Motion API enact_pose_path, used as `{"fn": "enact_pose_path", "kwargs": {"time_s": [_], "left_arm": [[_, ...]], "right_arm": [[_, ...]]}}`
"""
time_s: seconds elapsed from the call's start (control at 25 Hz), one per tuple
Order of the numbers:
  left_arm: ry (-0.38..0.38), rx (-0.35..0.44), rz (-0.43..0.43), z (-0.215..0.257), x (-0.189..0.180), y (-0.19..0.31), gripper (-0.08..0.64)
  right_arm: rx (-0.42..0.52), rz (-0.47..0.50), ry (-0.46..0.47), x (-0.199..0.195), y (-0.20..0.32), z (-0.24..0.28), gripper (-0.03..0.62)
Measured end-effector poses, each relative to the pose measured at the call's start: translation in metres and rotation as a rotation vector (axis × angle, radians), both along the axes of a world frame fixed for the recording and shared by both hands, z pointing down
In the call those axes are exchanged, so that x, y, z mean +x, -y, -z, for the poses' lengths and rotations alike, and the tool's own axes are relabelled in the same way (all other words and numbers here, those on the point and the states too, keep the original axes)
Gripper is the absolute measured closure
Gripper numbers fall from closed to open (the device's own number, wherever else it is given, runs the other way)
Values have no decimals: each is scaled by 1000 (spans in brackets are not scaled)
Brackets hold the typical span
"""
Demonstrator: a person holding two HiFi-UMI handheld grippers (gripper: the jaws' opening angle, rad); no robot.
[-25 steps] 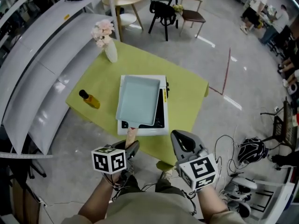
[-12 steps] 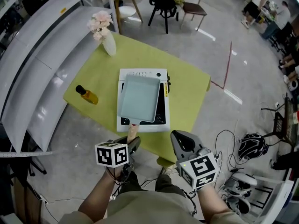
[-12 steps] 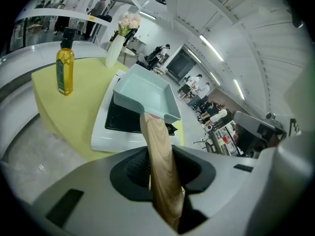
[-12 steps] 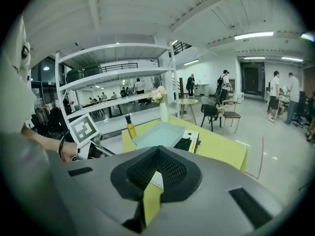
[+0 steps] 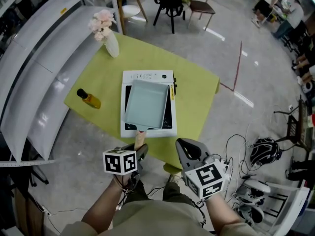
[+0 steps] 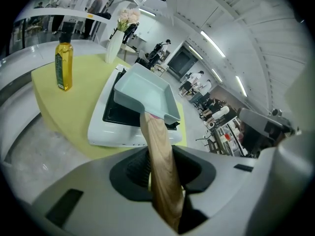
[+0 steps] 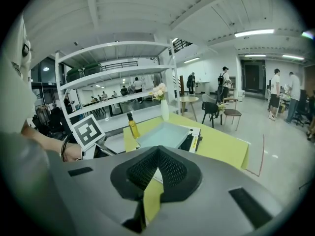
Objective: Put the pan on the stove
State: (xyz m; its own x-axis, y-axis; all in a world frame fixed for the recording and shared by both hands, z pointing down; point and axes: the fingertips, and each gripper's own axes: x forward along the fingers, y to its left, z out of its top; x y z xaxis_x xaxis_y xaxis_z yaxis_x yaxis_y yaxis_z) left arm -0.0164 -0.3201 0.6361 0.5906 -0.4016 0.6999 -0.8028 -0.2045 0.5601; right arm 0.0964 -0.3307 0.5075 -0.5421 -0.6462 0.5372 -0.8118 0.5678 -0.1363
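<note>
A pale blue-green rectangular pan (image 5: 146, 103) lies over the black top of the white stove (image 5: 147, 75) on the yellow-green table (image 5: 197, 92). I cannot tell if its base touches the glass. Its wooden handle (image 5: 140, 139) points toward me, and my left gripper (image 5: 139, 150) is shut on it. In the left gripper view the handle (image 6: 160, 166) runs up between the pads to the pan (image 6: 147, 95). My right gripper (image 5: 187, 149) hangs off the table's near edge, to the right of the handle, shut and holding nothing. The right gripper view shows the pan (image 7: 165, 134) beyond its closed pads.
A bottle of yellow oil (image 5: 88, 98) stands on the table's left part. A white vase with pink flowers (image 5: 107, 36) is at the far left corner. White curved shelving (image 5: 34, 73) runs along the left. Chairs and a round table stand on the floor beyond.
The pan has slid back toward me over the stove, uncovering the control strip at the stove's far edge. Both grippers stay near the table's front edge.
</note>
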Motion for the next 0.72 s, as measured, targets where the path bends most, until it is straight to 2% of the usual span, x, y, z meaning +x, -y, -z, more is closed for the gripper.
{"fn": "enact_pose_path", "kwargs": {"time_s": [0.16,0.32,0.44,0.6,0.72], "left_arm": [[7,11,-18,-1,4,2,418],[37,50,-32,-2,7,1,259],[60,78,-18,-1,5,0,179],[39,97,0,5,3,-2,178],[50,128,23,12,-2,0,176]], "right_arm": [[-7,2,-1,1,-5,-3,586],[3,3,-10,3,-10,-1,586],[16,-8,-18,9,-12,4,586],[28,-28,-23,17,-17,9,586],[27,-36,-28,21,-23,11,586]]}}
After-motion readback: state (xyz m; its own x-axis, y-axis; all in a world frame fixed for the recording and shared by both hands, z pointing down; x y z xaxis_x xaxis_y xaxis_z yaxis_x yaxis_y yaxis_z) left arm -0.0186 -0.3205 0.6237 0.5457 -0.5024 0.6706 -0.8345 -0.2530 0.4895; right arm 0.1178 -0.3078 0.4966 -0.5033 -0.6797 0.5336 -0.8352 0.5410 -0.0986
